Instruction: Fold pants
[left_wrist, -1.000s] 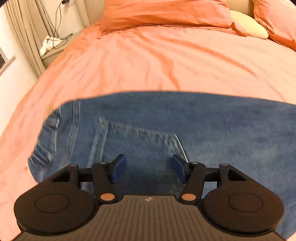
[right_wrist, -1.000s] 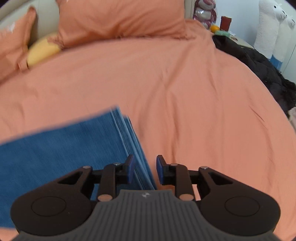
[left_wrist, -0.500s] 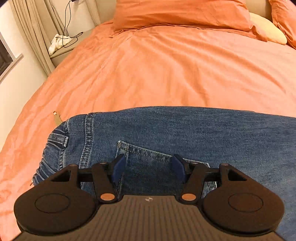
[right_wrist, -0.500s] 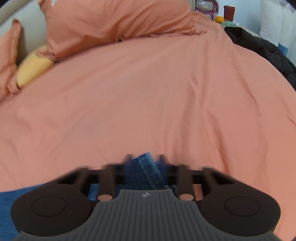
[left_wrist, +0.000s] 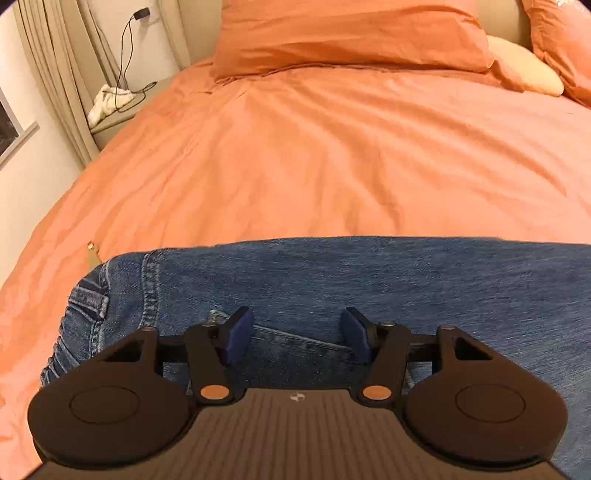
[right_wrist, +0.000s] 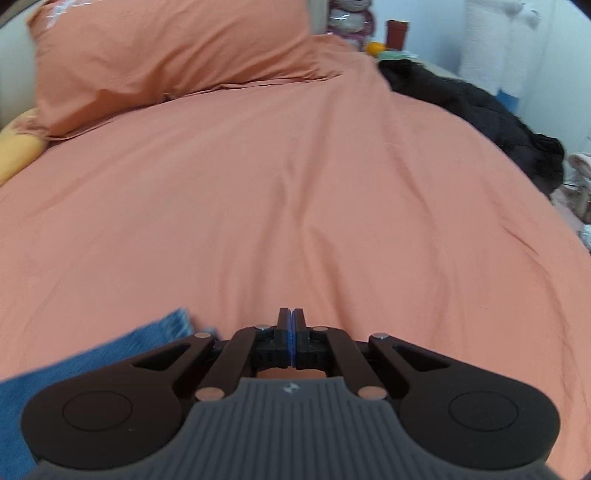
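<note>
Blue jeans (left_wrist: 332, 280) lie flat across the orange bed, waistband (left_wrist: 85, 306) at the left. My left gripper (left_wrist: 297, 338) is open, its blue pads (left_wrist: 238, 334) spread over the back pocket, holding nothing. In the right wrist view my right gripper (right_wrist: 291, 325) is shut with its pads pressed together and no cloth visible between them. The jeans' leg end (right_wrist: 92, 358) lies to its lower left, blurred, apart from the fingertips.
The orange duvet (left_wrist: 332, 158) covers the whole bed. Orange pillows (left_wrist: 351, 33) and a cream pillow (left_wrist: 524, 70) lie at the head. A nightstand with a cable and white cloth (left_wrist: 110, 103) stands left. A black jacket (right_wrist: 480, 110) lies on the right edge.
The right gripper has closed fully and moved right, off the leg end that sat between its fingers half a second ago. The left gripper has moved back a little over the pocket, still open.
</note>
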